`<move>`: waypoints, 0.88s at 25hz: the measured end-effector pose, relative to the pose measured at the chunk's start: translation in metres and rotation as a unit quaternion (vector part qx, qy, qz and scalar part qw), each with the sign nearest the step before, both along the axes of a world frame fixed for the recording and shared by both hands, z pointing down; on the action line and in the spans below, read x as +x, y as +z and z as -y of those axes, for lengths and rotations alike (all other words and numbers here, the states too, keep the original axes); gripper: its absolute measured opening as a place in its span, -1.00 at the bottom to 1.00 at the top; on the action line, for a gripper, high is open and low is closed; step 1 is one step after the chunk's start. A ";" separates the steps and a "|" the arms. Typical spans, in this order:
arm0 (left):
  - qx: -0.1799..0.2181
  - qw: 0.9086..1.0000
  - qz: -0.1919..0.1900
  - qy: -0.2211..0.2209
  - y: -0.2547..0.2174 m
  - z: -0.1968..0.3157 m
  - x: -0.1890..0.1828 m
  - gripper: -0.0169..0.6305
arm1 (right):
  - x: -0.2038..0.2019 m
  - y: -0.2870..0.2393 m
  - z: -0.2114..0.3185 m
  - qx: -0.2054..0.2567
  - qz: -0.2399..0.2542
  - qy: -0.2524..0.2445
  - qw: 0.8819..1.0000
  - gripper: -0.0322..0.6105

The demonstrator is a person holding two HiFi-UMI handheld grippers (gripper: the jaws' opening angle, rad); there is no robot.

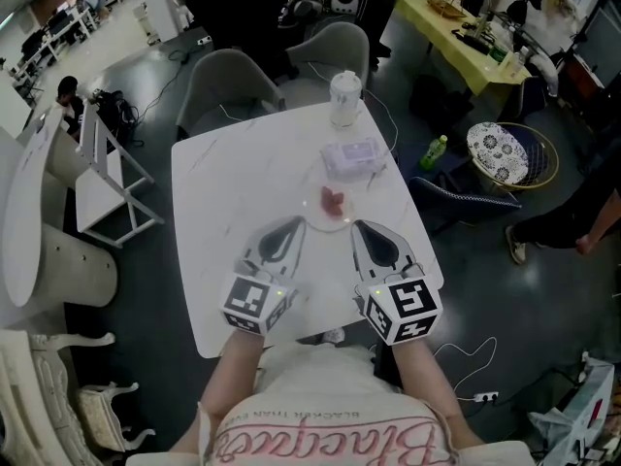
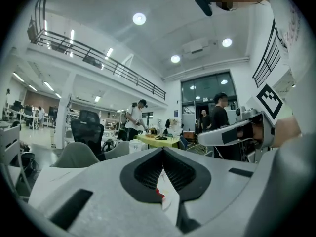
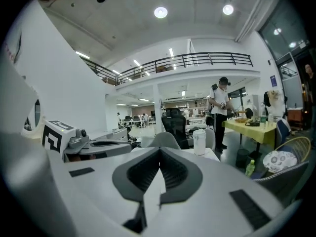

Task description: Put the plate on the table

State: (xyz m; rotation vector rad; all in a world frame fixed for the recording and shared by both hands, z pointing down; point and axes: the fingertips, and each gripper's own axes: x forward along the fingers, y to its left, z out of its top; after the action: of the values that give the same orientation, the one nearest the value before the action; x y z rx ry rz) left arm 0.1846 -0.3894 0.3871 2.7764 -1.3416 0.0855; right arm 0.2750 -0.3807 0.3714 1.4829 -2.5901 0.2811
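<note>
Clear plate (image 1: 328, 219), red pieces (image 1: 332, 200) inside, sits mid white surface (image 1: 218, 221). L tool (image 1: 299, 222) & R tool (image 1: 355, 225) each pinch its rim. Lidded cup (image 1: 345, 97), clear box (image 1: 351, 156) beyond.

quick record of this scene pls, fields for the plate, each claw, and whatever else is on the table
plate: clear plate carrying red pieces, over the front middle of the white table
left claw: shut on the plate's left rim
right claw: shut on the plate's right rim
plate resting or lifted: cannot tell
also on table: white lidded jar at the far edge; clear packet between jar and plate
off table: grey chairs; green bottle on the floor
</note>
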 end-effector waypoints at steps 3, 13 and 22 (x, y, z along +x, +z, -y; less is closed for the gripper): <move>0.018 1.000 -0.005 0.007 -0.016 -0.006 0.004 -0.93 | -0.003 -0.005 -0.008 0.009 0.012 -0.008 1.000 -0.89; 0.034 0.999 -0.007 0.017 -0.031 -0.017 0.012 -0.93 | -0.003 -0.010 -0.018 0.011 0.001 -0.008 1.000 -0.89; 0.040 0.999 -0.002 0.023 -0.037 -0.022 0.020 -0.93 | 0.002 -0.011 -0.023 0.013 0.000 -0.010 1.000 -0.89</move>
State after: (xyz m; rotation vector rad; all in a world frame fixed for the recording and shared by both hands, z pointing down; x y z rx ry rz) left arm 0.2045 -0.3674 0.3497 2.8731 -1.3094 0.0295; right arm 0.2768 -0.3579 0.3602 1.4643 -2.6167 0.2455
